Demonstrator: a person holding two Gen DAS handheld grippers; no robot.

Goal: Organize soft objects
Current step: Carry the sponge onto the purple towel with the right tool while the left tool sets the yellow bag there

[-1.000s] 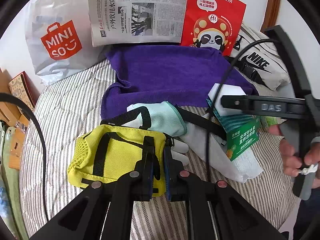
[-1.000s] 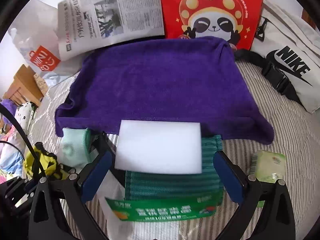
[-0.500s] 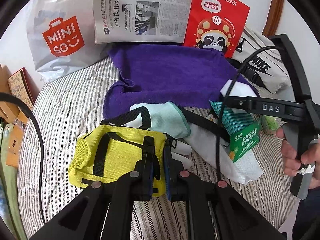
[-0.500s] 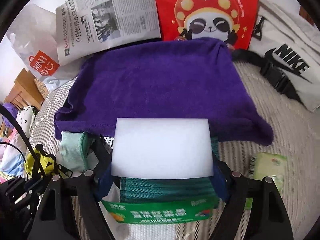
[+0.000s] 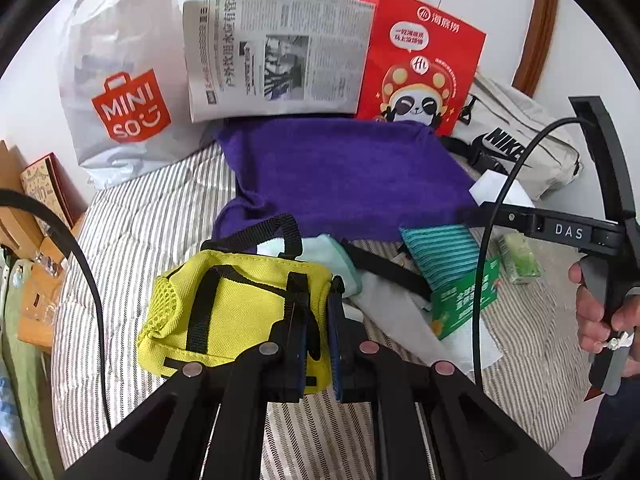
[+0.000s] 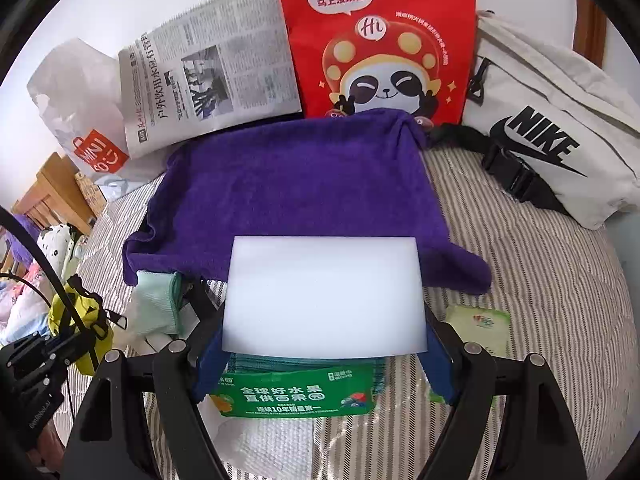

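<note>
My left gripper (image 5: pixel 318 320) is shut on the edge of a yellow pouch (image 5: pixel 236 312) with black straps, lifted off the striped bed. My right gripper (image 6: pixel 324 344) is shut on a white sponge block (image 6: pixel 324 292), held above a green striped cloth pack (image 6: pixel 296 394). In the left wrist view the sponge (image 5: pixel 498 188) and right gripper (image 5: pixel 552 228) hang at the right, over the edge of a purple towel (image 5: pixel 340 172). The towel (image 6: pixel 296 184) lies spread just beyond the sponge. A mint green cloth (image 5: pixel 320 252) lies under the pouch's far side.
A MINISO bag (image 5: pixel 120 92), a newspaper (image 5: pixel 276 56), a red panda bag (image 5: pixel 416 64) and a white Nike bag (image 6: pixel 548 140) stand along the wall. A small green tissue pack (image 6: pixel 478 328) lies at the right. Boxes (image 5: pixel 28 216) sit left of the bed.
The right gripper closed on the white sponge and lifted it up towards the towel. The left gripper raised the yellow pouch a little.
</note>
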